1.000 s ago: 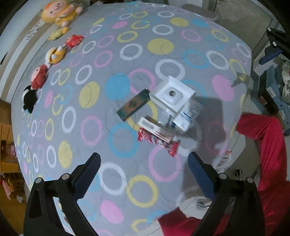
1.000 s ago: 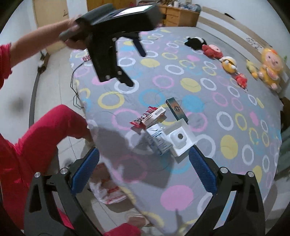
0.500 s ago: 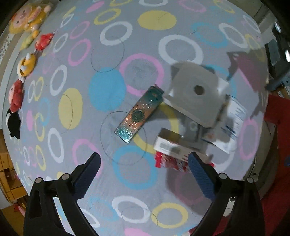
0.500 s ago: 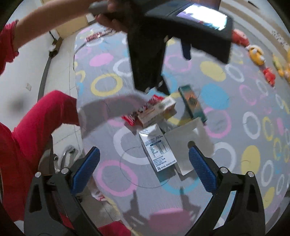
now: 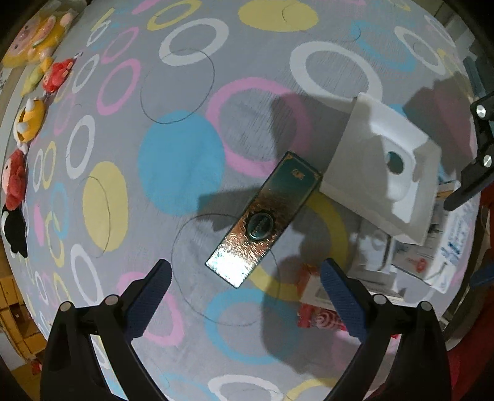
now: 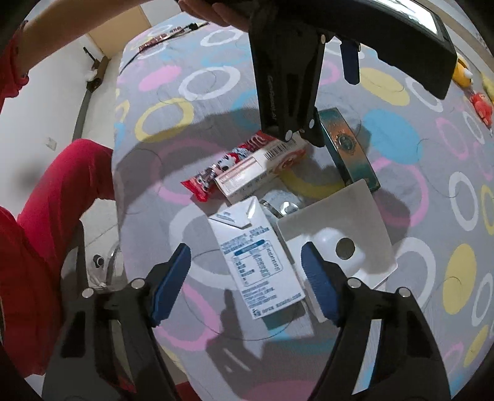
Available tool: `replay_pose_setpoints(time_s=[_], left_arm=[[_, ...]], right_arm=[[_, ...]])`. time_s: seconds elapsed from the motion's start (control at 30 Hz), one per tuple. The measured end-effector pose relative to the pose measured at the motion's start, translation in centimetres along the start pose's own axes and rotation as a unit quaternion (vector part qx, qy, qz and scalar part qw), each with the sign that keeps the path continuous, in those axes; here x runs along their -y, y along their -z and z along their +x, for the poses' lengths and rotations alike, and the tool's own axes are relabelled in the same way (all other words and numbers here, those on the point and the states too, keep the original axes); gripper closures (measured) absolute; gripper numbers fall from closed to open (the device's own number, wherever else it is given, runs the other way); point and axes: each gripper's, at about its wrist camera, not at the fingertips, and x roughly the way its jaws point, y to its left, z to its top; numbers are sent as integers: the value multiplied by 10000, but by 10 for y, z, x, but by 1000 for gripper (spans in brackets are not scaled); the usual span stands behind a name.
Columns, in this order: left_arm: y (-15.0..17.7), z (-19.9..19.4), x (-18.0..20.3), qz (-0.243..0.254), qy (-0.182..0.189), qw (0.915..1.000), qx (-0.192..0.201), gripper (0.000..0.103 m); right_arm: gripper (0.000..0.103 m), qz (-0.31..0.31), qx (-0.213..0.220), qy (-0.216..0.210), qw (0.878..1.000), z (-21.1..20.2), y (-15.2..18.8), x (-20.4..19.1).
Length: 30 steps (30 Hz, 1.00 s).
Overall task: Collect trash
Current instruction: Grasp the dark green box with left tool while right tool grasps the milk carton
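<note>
**Two grippers over one heap of trash**

Two grippers, one small heap on the bed with its ringed cover.

Left wrist view first: the left gripper points straight down, its fingers spread wide with nothing between them. Just ahead lies the glossy teal box, flat and slanted. Beside it sits the white moulded tray, tilted and resting on other litter, and the red wrapper pokes out by the right-hand finger. Soft toys line the far edge. To take the teal box well, I'd say turn the wrist so the fingers straddle its narrow width, then close; it is slick and flat, so a shallow bite could slip.

Right wrist view now: the right gripper is closing, its fingers either side of the white carton but not pressing on it yet. Best to centre on the carton's body and keep clear of the tray's edge, which one finger overlaps. The carton's blue panel of print is too small to read. The long pale box on the red wrapper shows a barcode, its lettering unreadable. The person's hand holds the other gripper above.
</note>
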Motion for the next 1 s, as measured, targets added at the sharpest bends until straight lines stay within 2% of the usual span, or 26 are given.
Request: replay_pose_setpoints(time_s=[0.33,0.37,0.4,0.5,0.77,1.0], left_arm=[[-10,26,-8,71,91,9998,-130,9],[-13,28,-9,51,102,9999,-128,9],[-15,30,-11,24,137,9998,-111,9],[-20,33,-13,-21,221,9997,-46,10],[-30,52,-11,-90,313,9992,-217,30],[-33,58,-21,-486,332,9983,-2,37]], right_arm=[[30,-55,-63,-12,10000,5,2,-2],[33,-70,-80,-2,9999,7,2,-1],[41,-76,-91,5,9999,7,2,-2],[47,-49,-144,19,9999,9,2,1],[51,-68,-136,101,9998,8,6,2],[55,-103,-222,115,9996,13,7,-5]])
